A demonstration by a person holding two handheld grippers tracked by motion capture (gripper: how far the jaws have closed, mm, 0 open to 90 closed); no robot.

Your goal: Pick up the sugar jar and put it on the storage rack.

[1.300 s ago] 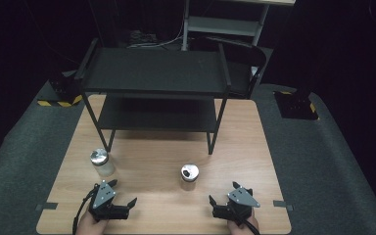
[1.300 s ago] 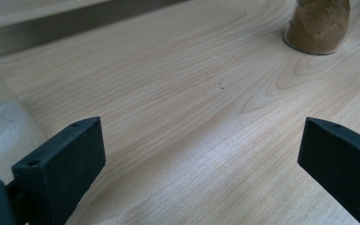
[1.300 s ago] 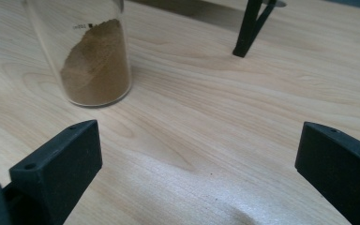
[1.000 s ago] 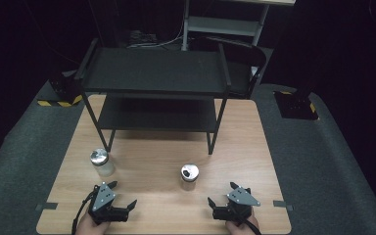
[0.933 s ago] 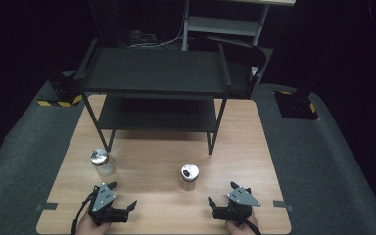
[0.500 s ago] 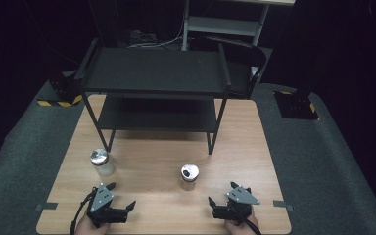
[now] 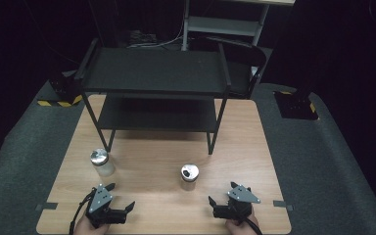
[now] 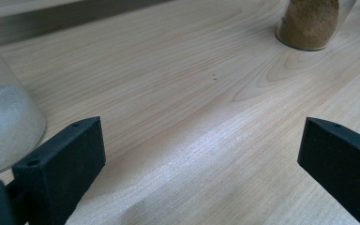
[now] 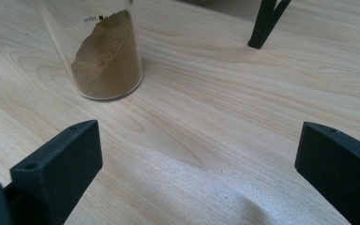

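Observation:
Two glass jars stand on the wooden table (image 7: 152,147). One has a silver lid and white powder (image 7: 100,162); the other holds brown powder (image 7: 189,176). My left gripper (image 7: 121,196) rests at the front left, open and holding nothing, just in front of the white jar. In the left gripper view the white jar (image 8: 4,122) sits beside the left jaw and the brown jar (image 8: 311,23) stands far right. My right gripper (image 7: 221,193) lies at the front right, open and holding nothing. Its own view shows the brown jar (image 9: 105,51) ahead to the left.
A black two-tier shelf (image 7: 154,73) stands over the back half of the table; one of its front legs (image 9: 265,23) meets the wood right of the brown jar. Grey carpet (image 7: 323,161) surrounds the table. Bare wood lies between the jars and the front edge.
The left gripper has drifted slightly toward the table's front edge. The jars and the right gripper have stayed put.

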